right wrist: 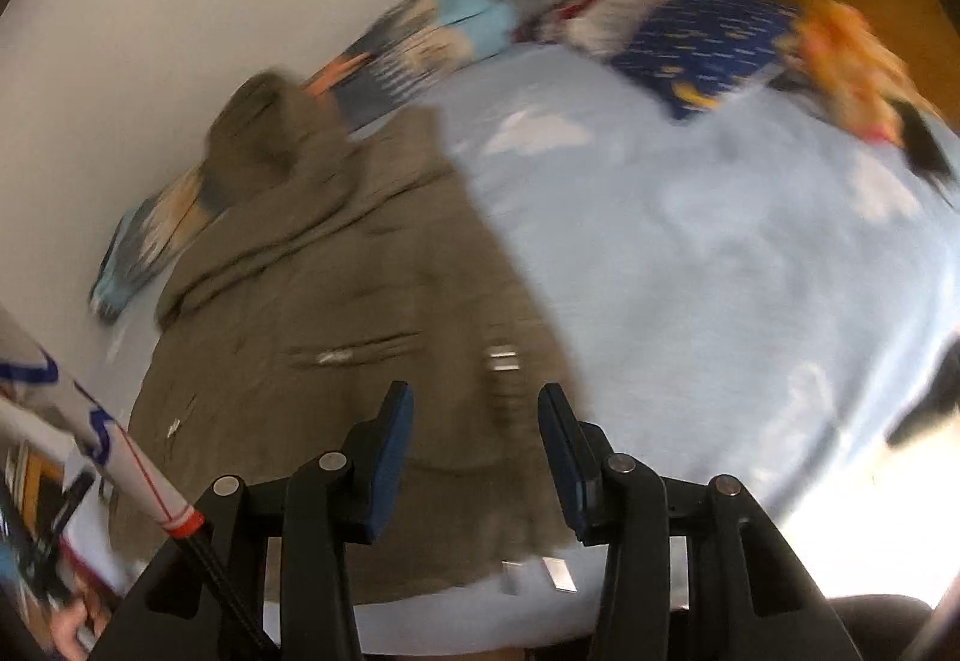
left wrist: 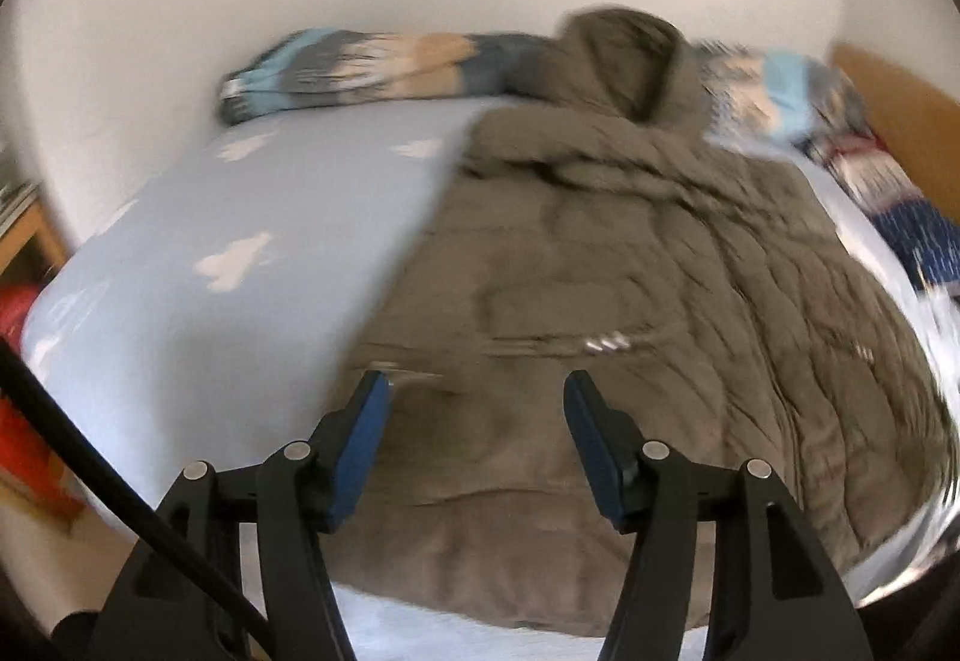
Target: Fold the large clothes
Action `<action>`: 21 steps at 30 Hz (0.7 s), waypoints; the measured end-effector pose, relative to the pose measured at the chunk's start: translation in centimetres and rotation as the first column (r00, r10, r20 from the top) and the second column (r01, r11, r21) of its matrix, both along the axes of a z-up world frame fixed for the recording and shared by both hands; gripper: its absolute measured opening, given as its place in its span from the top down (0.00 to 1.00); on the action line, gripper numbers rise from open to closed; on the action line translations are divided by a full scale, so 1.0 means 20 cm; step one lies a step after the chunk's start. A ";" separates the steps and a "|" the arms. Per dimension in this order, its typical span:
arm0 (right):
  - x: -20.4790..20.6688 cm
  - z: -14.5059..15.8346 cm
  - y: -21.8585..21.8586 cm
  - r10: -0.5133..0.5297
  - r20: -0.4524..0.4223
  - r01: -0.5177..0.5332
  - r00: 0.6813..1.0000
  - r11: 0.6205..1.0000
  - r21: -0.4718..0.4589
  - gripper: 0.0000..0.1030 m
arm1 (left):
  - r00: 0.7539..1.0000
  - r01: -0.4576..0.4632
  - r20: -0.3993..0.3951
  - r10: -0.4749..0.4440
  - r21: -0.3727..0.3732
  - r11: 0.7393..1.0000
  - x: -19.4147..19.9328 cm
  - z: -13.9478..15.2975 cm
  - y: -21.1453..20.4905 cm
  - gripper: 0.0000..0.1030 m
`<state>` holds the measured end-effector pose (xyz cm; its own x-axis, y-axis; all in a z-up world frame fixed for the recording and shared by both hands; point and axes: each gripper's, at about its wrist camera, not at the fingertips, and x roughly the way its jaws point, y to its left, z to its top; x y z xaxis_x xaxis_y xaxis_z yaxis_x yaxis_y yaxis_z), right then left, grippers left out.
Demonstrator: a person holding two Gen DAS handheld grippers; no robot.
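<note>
- Blue-padded fingers (left wrist: 369,421) of the left tongs (left wrist: 474,391) fill the bottom of the left view, spread wide, nothing between them, not touching cloth as far as the blur allows.
- Right tongs (right wrist: 475,403) likewise apart, a bit narrower than the left pair, empty; they hang over the near part of the coat, contact not seen.
- Coat (left wrist: 600,271), brown and quilted, lies spread on the bed (left wrist: 240,217) straight ahead of the left tongs, hood (left wrist: 624,54) at the far end against the striped blanket (left wrist: 390,60).
- In the right view the coat (right wrist: 360,301) sits ahead and to the left of the tongs, its near hem just below the fingertips; bare blue sheet (right wrist: 720,271) ahead and to the right.
- Zipper pocket (left wrist: 600,343) lies just beyond the left fingertips; a metal buckle (right wrist: 503,359) lies just beyond the right ones.
- Risk: thick puffy fabric, so a shallow pinch would likely grab only the top layer and the fold would drag unevenly.
- Risk: closing on the pocket zip or the buckle could make the pads slip off hard metal.
- Risk: both views are smeared by motion, so aim at the hem is uncertain; a miss would likely pinch the sheet along with the coat.
- Risk: black cable (left wrist: 120,493) runs beside the left tongs on the near left and could snag on the bed edge.
- Pillow (right wrist: 714,48) and orange toy (right wrist: 852,54) sit far ahead right of the right tongs, well apart from the coat, probably no obstacle.
</note>
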<state>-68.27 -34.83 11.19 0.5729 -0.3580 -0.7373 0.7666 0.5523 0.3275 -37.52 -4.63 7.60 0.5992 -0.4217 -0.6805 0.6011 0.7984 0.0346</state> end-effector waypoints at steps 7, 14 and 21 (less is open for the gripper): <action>0.15 -0.23 -0.05 0.030 -0.136 -0.024 0.990 0.999 0.039 0.54 | 0.998 0.006 -0.069 0.003 0.128 0.992 0.07 -0.24 -0.12 0.42; 0.18 -0.34 -0.08 0.057 -0.159 -0.046 0.986 0.996 0.071 0.46 | 0.995 -0.009 -0.095 0.022 0.138 0.990 0.10 -0.32 -0.14 0.35; 0.26 -0.36 -0.04 0.096 -0.217 -0.094 0.972 0.995 0.022 0.27 | 0.998 -0.006 -0.060 0.016 0.162 0.987 0.08 -0.33 -0.16 0.34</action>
